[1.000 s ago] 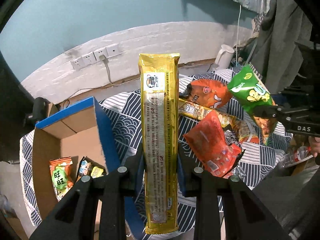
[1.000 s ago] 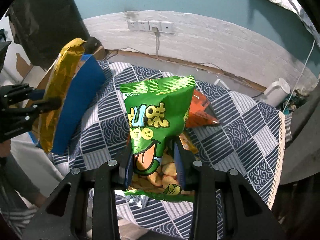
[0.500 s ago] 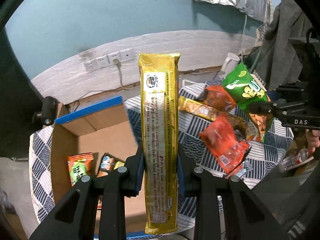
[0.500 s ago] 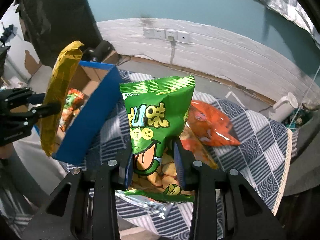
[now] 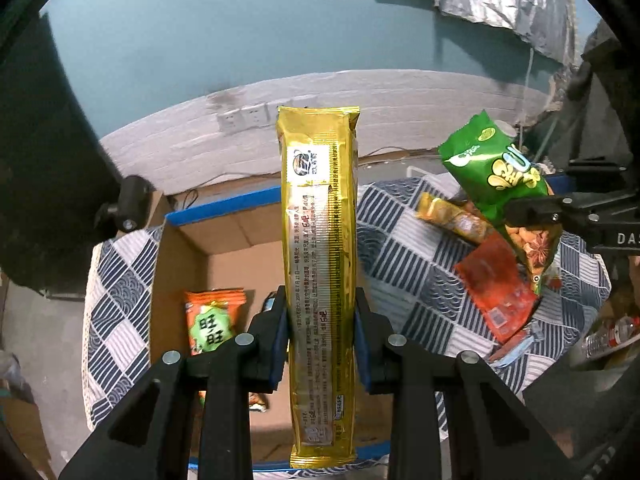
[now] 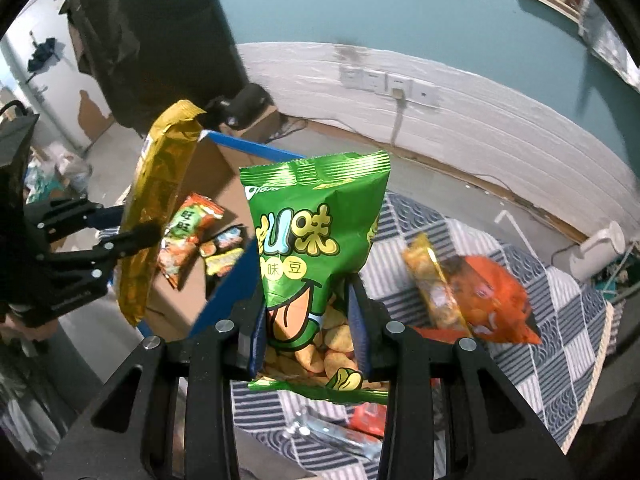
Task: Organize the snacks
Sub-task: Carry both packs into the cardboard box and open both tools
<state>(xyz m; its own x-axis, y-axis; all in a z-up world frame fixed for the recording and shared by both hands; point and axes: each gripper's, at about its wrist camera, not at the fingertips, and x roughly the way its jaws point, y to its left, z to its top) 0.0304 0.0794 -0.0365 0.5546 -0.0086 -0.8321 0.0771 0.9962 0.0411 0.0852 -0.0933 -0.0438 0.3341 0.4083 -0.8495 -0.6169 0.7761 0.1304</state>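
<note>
Both grippers carry a snack toward the cardboard box point(image 5: 224, 256).
The left gripper point(image 5: 320, 344) pinches the gold packet point(image 5: 320, 240) above the box; at 3 o'clock, the right gripper point(image 6: 308, 340) pinches the green bag point(image 6: 316, 232) by its bottom.

- The left gripper point(image 5: 320, 336) is clamped on a long gold snack packet point(image 5: 318, 280), blue-padded fingers point(image 5: 280, 340) pressing its two long edges, packet upright between them.
- Seen from the right wrist view, the left gripper point(image 6: 132, 236) sits at the left, fingers reaching sideways across the packet's lower half.
- The right gripper point(image 6: 310, 332) pinches the lower part of a green snack bag point(image 6: 316, 240), which stands upright above the fingers.
- In the left wrist view, the right gripper point(image 5: 532, 216) enters from the right edge; the bag tilts.
- A bit of skin at that edge may be the person's right hand point(image 5: 634, 268); too little shows to be sure.
</note>
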